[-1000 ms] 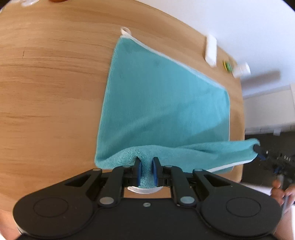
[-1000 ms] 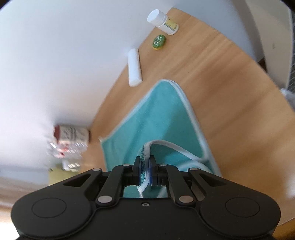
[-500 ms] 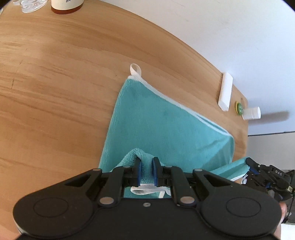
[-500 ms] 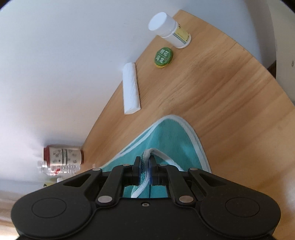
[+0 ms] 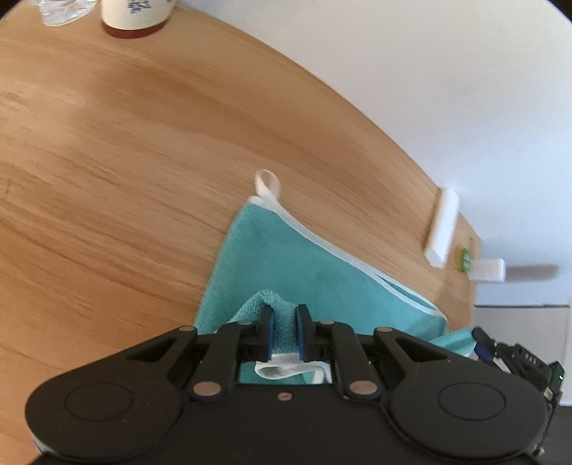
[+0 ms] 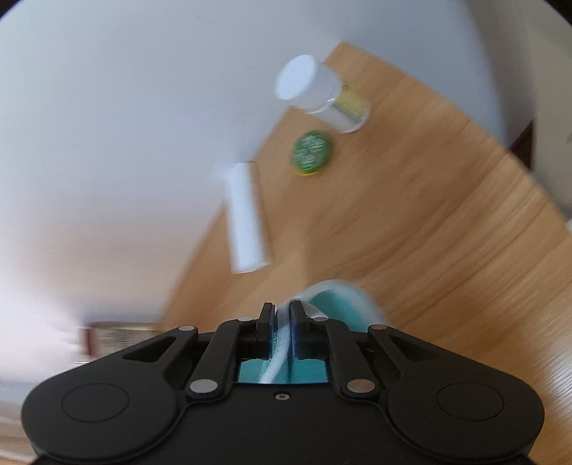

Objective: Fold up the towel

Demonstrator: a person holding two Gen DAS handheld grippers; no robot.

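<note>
Left gripper (image 5: 284, 331): jaws clamped on a bunched teal fold of the towel
Right gripper (image 6: 283, 331): jaws clamped on the towel's white-trimmed edge
Towel (image 5: 286, 264): teal with white binding, partly flat on the wooden table (image 5: 125, 143), near part lifted between both grippers; white hanging loop (image 5: 266, 184) at its far corner lies on the wood
White stick-shaped object (image 6: 245, 218): beside the wall, just beyond the towel
Green round tin (image 6: 312, 152): near the white capped bottle (image 6: 321, 94), at the table's far corner
Right wrist view: blurred
Red-based jar (image 5: 137, 14): far left table edge
</note>
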